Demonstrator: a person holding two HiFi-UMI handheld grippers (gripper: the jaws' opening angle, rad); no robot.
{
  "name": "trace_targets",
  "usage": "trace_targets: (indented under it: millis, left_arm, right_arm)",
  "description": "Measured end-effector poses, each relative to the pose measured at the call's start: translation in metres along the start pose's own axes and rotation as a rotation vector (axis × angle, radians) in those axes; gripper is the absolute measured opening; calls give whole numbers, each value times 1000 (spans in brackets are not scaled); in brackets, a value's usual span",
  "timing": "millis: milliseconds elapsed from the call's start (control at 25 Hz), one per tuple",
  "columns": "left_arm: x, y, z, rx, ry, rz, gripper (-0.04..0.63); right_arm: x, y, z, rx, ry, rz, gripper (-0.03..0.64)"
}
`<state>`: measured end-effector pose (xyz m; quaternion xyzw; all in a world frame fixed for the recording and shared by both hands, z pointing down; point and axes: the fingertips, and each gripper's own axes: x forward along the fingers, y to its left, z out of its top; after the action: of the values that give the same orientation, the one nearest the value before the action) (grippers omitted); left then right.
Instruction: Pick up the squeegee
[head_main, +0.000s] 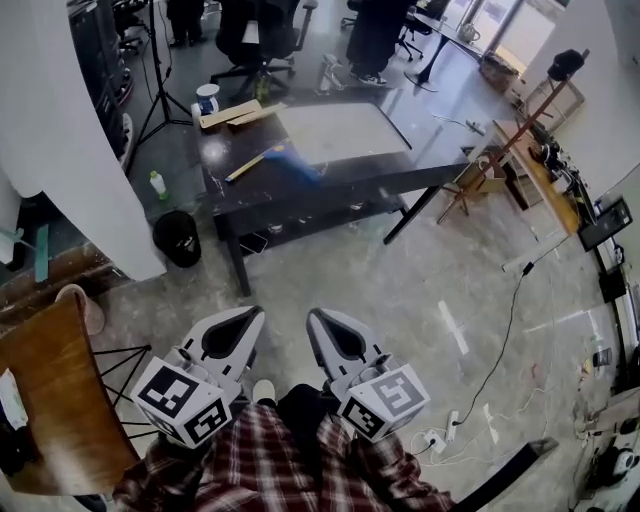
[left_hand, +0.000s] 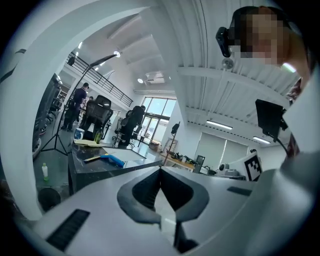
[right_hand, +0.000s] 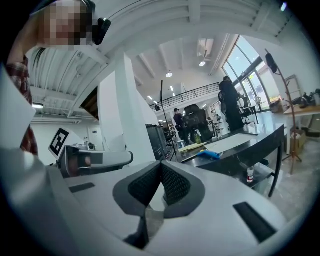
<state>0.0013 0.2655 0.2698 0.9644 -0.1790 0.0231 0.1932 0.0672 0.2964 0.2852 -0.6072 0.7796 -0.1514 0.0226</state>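
Left claw (head_main: 252, 314) and right claw (head_main: 314, 316) are both pressed together on nothing, and each carries a cube of black-and-white square markers. The blue squeegee (head_main: 275, 158) lies at 12 o'clock on the glossy dark table (head_main: 330, 185), just at 9 o'clock of a white sheet (head_main: 335, 132). Grey polished floor (head_main: 400, 290) lies between the claws and the table.

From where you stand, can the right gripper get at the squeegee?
Probably not yet. The squeegee lies on the dark table, across the floor from the right gripper, whose jaws are shut. Nothing blocks the way.
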Motion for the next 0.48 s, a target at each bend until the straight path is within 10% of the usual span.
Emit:
trace_targets:
  millis: [480]
  left_arm:
    - [104,67,25,-34,21,42,11]
  right_arm:
    - [66,-115,35,63,-9,-28,12]
